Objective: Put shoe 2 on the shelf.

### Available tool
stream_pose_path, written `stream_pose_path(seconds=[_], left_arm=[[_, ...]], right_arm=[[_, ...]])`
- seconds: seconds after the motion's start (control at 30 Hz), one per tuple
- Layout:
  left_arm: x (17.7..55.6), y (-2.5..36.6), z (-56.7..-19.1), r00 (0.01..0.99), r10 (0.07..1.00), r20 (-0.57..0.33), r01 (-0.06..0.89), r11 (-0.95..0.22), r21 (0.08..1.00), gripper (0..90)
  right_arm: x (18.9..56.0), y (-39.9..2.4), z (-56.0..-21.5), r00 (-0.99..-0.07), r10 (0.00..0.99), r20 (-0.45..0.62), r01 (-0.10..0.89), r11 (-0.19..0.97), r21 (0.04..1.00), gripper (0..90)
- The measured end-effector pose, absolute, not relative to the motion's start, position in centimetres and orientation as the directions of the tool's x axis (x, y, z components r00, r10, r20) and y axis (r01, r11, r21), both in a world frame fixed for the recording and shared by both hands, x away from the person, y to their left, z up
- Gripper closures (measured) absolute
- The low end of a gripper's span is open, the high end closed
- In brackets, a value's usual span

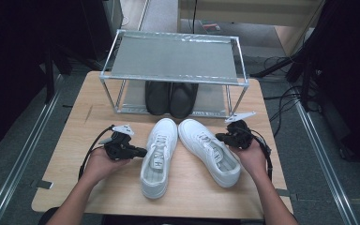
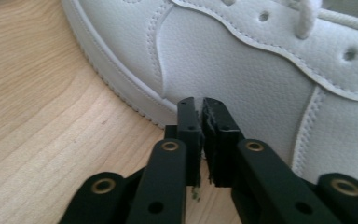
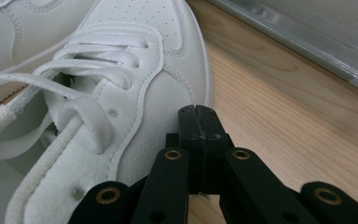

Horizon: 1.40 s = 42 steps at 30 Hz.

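Two white sneakers lie on the wooden table (image 1: 75,140), toes toward the rack. My left gripper (image 1: 143,152) is shut, tips right at the outer side of the left sneaker (image 1: 158,157); in the left gripper view its jaws (image 2: 199,103) meet with nothing between them against the sneaker's white leather side (image 2: 242,70). My right gripper (image 1: 218,137) is also shut, its tips beside the right sneaker (image 1: 210,150). The right gripper view has the closed tips (image 3: 196,110) at that sneaker's side (image 3: 144,93), near the laces.
A metal shoe rack (image 1: 173,58) stands at the table's far edge, with a pair of black shoes (image 1: 171,98) on its lower shelf. Its shelf edge (image 3: 307,37) crosses the right gripper view. Bare wood lies left and right of the sneakers.
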<state>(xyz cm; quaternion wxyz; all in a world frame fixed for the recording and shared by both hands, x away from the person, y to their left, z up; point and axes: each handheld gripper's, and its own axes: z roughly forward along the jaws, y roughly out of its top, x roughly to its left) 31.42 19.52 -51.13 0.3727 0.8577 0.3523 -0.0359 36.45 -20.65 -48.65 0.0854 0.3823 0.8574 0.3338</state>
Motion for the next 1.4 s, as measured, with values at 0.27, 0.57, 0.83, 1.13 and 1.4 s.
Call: stream_pose_path(seconds=[0.27,0.57,0.83,1.13,1.4], left_arm=[[30.7,17.8,-51.2,0.795,0.514,-0.322,0.588,-0.522,0.617,85.1],[30.6,17.7,-51.3,0.794,0.516,-0.322,0.589,-0.518,0.62,85.2],[30.7,17.6,-51.4,0.791,0.505,-0.346,0.597,-0.513,0.617,85.7],[29.9,14.2,-51.7,0.833,0.435,-0.343,0.546,-0.543,0.638,85.9],[29.4,13.0,-51.9,0.84,0.42,-0.342,0.535,-0.54,0.65,86.8]], right_arm=[[36.0,-22.0,-47.7,-0.685,0.715,0.138,0.608,0.457,0.649,90.0],[33.8,-23.2,-47.7,-0.695,0.698,0.173,0.606,0.44,0.662,90.0],[33.7,-22.4,-47.9,-0.702,0.692,0.169,0.599,0.446,0.665,90.0],[33.7,-21.5,-48.1,-0.71,0.686,0.159,0.594,0.462,0.659,90.0],[33.7,-22.2,-47.3,-0.697,0.69,0.197,0.601,0.412,0.685,90.0]])
